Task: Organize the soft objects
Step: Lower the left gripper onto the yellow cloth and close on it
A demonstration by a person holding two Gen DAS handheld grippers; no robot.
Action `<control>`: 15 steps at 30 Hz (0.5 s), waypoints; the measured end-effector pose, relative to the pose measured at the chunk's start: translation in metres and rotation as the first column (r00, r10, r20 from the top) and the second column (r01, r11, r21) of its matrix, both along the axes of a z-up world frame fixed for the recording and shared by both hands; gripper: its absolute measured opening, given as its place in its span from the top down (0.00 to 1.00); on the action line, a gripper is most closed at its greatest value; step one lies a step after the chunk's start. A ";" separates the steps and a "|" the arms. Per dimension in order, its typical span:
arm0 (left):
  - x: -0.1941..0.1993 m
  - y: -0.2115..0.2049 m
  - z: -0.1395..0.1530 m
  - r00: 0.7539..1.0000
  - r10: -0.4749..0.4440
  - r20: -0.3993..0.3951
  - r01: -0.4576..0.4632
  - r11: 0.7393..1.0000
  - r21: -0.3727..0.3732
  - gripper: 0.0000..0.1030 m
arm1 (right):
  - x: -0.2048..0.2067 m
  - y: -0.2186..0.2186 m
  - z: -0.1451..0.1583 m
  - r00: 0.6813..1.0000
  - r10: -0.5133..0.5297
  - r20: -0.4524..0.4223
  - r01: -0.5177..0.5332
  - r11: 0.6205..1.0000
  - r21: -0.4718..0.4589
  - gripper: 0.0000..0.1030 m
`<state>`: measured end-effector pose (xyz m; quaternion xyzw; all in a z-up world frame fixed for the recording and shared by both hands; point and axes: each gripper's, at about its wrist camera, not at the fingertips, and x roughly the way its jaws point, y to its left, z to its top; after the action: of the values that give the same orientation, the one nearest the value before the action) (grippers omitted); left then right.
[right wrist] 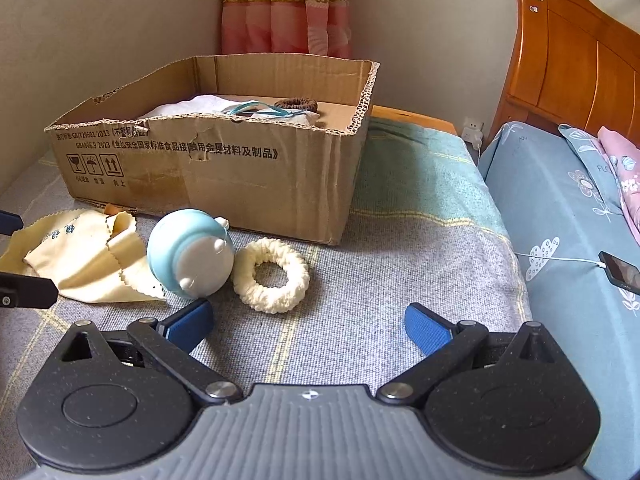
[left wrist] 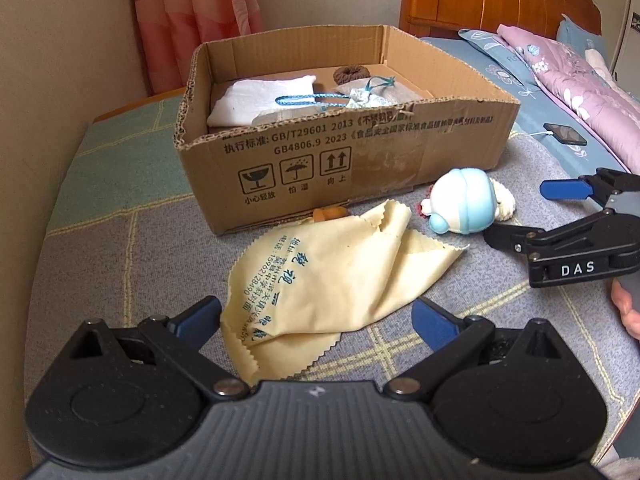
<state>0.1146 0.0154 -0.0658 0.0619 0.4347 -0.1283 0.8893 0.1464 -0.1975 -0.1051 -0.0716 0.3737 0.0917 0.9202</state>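
Note:
A pale yellow cloth (left wrist: 332, 280) (right wrist: 80, 264) with blue print lies crumpled on the checked blanket before the cardboard box (left wrist: 360, 152) (right wrist: 224, 168). My left gripper (left wrist: 318, 314) stands open, its fingers on either side of the cloth's near edge. Right of the cloth sits a blue-and-white plush toy (left wrist: 464, 204) (right wrist: 192, 256), with a cream scrunchie (right wrist: 272, 276) beside it. My right gripper (right wrist: 308, 324) (left wrist: 516, 212) is open over bare blanket just short of the scrunchie. The box holds a white cloth (left wrist: 260, 100), a pouch with a blue cord (left wrist: 360, 96) and a brown scrunchie (left wrist: 352, 74).
A small orange object (left wrist: 330, 213) peeks out between the box and the yellow cloth. A phone (right wrist: 620, 270) on a white cable lies on the blue bedsheet to the right, by pink bedding (left wrist: 580, 80). A wooden headboard (right wrist: 576, 60) and a curtain (right wrist: 286, 8) stand behind.

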 end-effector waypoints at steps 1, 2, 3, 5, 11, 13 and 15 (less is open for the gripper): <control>0.001 -0.001 -0.002 1.000 -0.001 -0.006 0.001 1.000 0.003 0.02 | 0.003 -0.001 -0.001 1.000 -0.001 0.005 0.001 1.000 0.003 0.00; 0.002 -0.002 -0.004 1.000 -0.002 -0.011 0.002 1.000 0.006 0.02 | 0.005 0.000 -0.002 1.000 0.002 0.008 -0.002 1.000 0.004 0.00; 0.003 -0.003 -0.006 1.000 -0.002 -0.016 0.002 1.000 0.008 0.02 | 0.006 0.001 -0.002 1.000 0.005 0.011 -0.005 1.000 0.005 0.00; 0.006 -0.005 -0.010 1.000 0.002 -0.022 -0.001 1.000 0.005 0.02 | 0.008 0.004 -0.003 1.000 0.016 0.020 -0.016 1.000 0.001 0.00; 0.012 -0.010 -0.012 1.000 -0.007 -0.001 0.007 1.000 -0.012 0.01 | 0.010 0.007 -0.003 0.999 0.035 0.031 -0.035 0.999 0.006 0.00; 0.014 -0.015 -0.012 1.000 -0.017 0.003 0.017 1.000 -0.020 0.01 | 0.009 0.006 -0.004 0.998 0.041 0.038 -0.041 0.999 0.009 0.00; 0.017 -0.020 -0.011 1.000 -0.026 0.007 0.026 0.999 -0.029 0.01 | 0.010 0.005 -0.005 0.998 0.043 0.043 -0.043 0.999 0.010 0.00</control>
<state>0.1319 -0.0047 -0.0771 0.0551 0.4289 -0.1461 0.8898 0.1562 -0.1923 -0.1099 -0.0763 0.3518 0.1122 0.9262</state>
